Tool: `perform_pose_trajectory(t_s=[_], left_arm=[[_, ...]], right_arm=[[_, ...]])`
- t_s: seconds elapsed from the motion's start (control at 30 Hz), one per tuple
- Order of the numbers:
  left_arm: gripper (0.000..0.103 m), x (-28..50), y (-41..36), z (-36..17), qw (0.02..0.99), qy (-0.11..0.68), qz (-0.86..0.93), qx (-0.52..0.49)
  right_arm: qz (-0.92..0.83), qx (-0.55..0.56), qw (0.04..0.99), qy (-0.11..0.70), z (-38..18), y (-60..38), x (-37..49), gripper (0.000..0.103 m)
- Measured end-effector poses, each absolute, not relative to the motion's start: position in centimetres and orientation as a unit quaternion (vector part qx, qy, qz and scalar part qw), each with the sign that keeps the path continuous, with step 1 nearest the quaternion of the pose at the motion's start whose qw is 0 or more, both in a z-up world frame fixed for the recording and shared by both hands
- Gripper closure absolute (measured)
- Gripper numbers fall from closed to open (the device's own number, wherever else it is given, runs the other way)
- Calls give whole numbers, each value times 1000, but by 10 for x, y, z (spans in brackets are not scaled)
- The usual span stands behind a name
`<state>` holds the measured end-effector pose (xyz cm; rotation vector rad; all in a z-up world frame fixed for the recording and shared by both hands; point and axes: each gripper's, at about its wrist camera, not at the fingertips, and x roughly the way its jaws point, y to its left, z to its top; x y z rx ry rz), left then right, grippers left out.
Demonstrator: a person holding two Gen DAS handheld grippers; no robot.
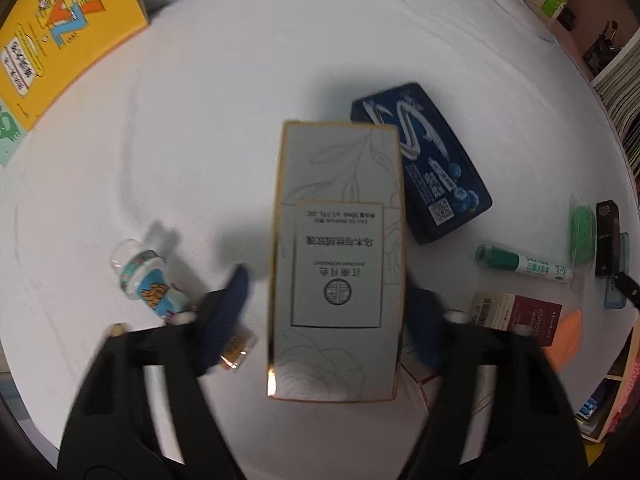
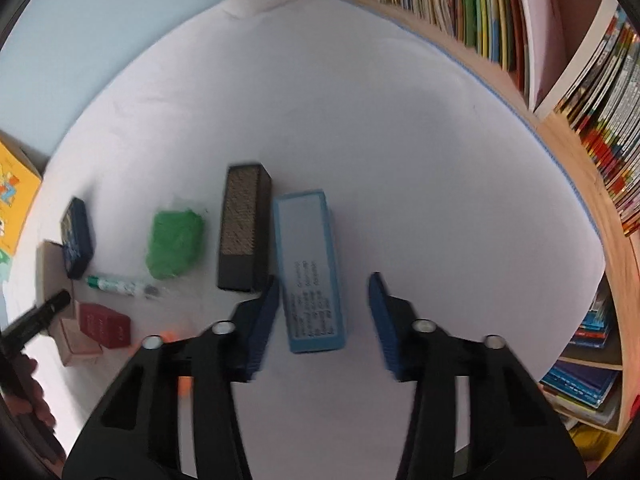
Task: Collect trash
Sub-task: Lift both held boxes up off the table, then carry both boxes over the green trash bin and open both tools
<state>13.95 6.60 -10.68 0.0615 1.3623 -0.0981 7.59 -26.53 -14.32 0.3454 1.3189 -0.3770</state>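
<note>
In the left wrist view my left gripper [image 1: 332,304] is open around a tall grey carton with gold edges [image 1: 338,256]; the left finger [image 1: 228,312] stands clear of it and the right finger is mostly hidden behind it. A dark blue gum box [image 1: 424,160] lies just beyond. In the right wrist view my right gripper [image 2: 324,320] is open over a light blue box [image 2: 310,272], which lies between the fingers nearer the left one. A black box [image 2: 244,228] and a green crumpled lump [image 2: 174,242] lie to its left.
A green marker [image 1: 524,266], a red carton [image 1: 516,314], an orange scrap [image 1: 568,336] and small jars [image 1: 148,276] lie on the white table [image 1: 220,128]. A yellow book [image 1: 60,28] lies far left. Bookshelves [image 2: 520,20] border the table's right side.
</note>
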Motion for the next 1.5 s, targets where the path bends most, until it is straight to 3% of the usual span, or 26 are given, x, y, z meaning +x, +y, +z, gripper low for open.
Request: perform_pose_trajectory(t_s=[0.03,0.73,1.1,1.5], left_arm=[[56,140,67,-108,774,631,-50,24],[56,97,60,-75,805,582,-100,63],[56,57,34,-56,799,555,-202,117],[56,-38,-53,-49,754,526,-322,227]], right_arm=[[-172,155,763,604,-143,-265,74,72],[-166,148,800,557,-85,-248,48,74],[-226,177,792,539,-74,-229,-41,74],[-303,235,764,519,-78,-222,-171,74]])
